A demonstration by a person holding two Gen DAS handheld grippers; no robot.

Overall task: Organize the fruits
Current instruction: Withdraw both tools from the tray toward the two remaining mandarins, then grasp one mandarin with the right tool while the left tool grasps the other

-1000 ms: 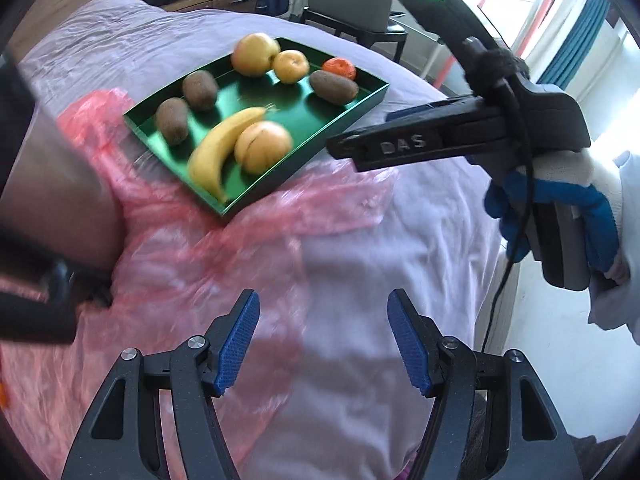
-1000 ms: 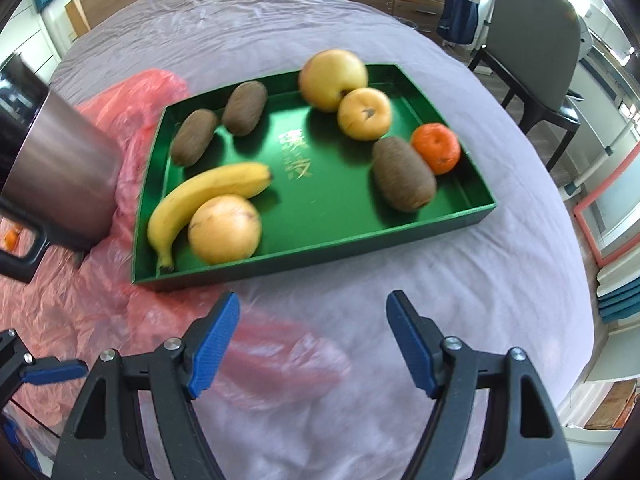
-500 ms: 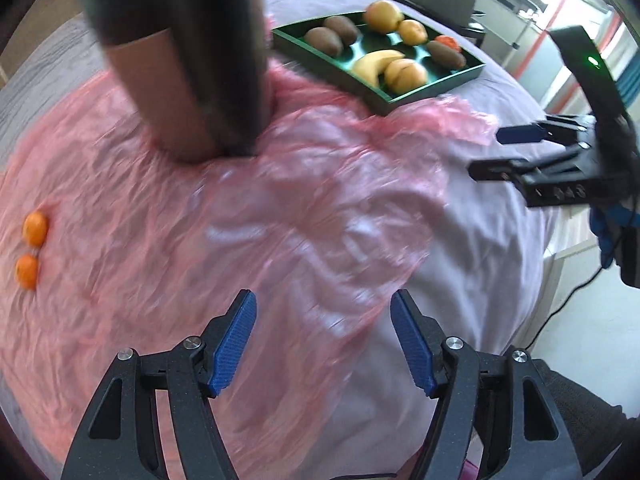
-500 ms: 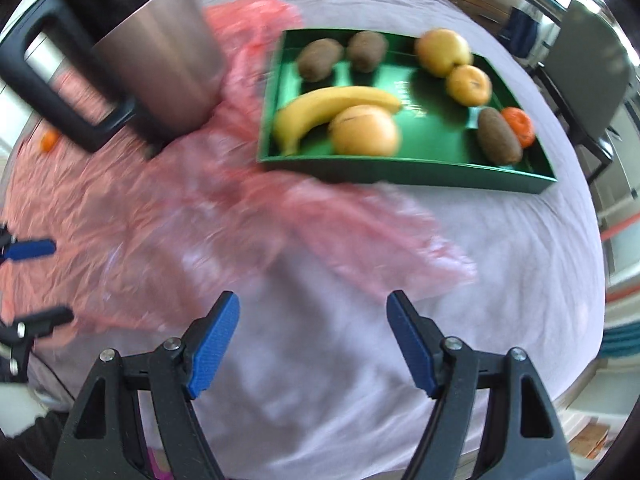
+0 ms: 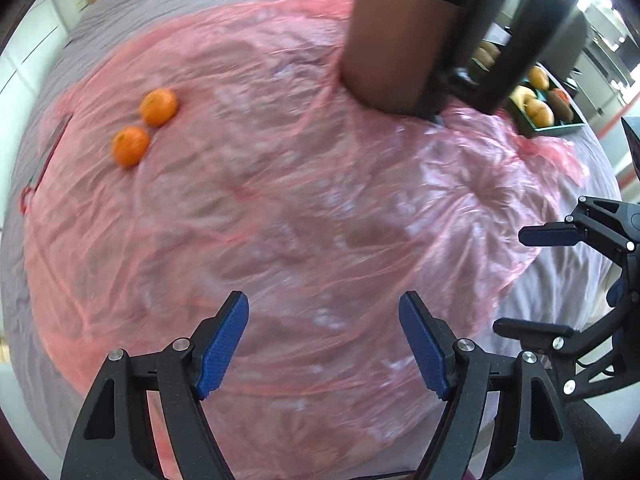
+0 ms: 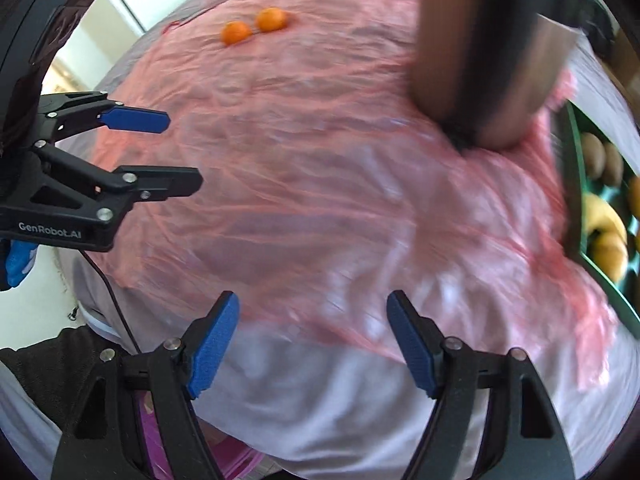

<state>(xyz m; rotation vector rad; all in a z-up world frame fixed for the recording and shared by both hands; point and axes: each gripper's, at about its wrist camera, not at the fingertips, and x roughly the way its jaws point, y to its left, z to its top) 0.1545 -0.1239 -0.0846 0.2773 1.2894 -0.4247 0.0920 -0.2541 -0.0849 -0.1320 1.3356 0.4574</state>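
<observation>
Tangerines: two small orange fruits, one (image 5: pixel 158 107) just beside the other (image 5: pixel 130 146), nearly touching; they lie on the pink plastic sheet (image 5: pixel 304 208) toward its far left side, well apart from both grippers
Green tray (image 5: pixel 554 130): sits at the far right edge of the sheet; it holds a banana (image 6: pixel 604 212), kiwis (image 6: pixel 592 155) and round yellow fruit (image 5: pixel 540 111), partly hidden
Metal mug (image 5: pixel 394 40): stands on the sheet between the tangerines and the tray; its black handle (image 5: pixel 516 36) faces the tray
Left gripper (image 5: pixel 324 344): released, blue pads spread wide, nothing between them; hovers over the near part of the sheet
Right gripper (image 6: pixel 312 346): likewise spread and empty; hovers over the near edge of the sheet where the grey cloth (image 6: pixel 340 420) shows
Blur: both views are smeared
</observation>
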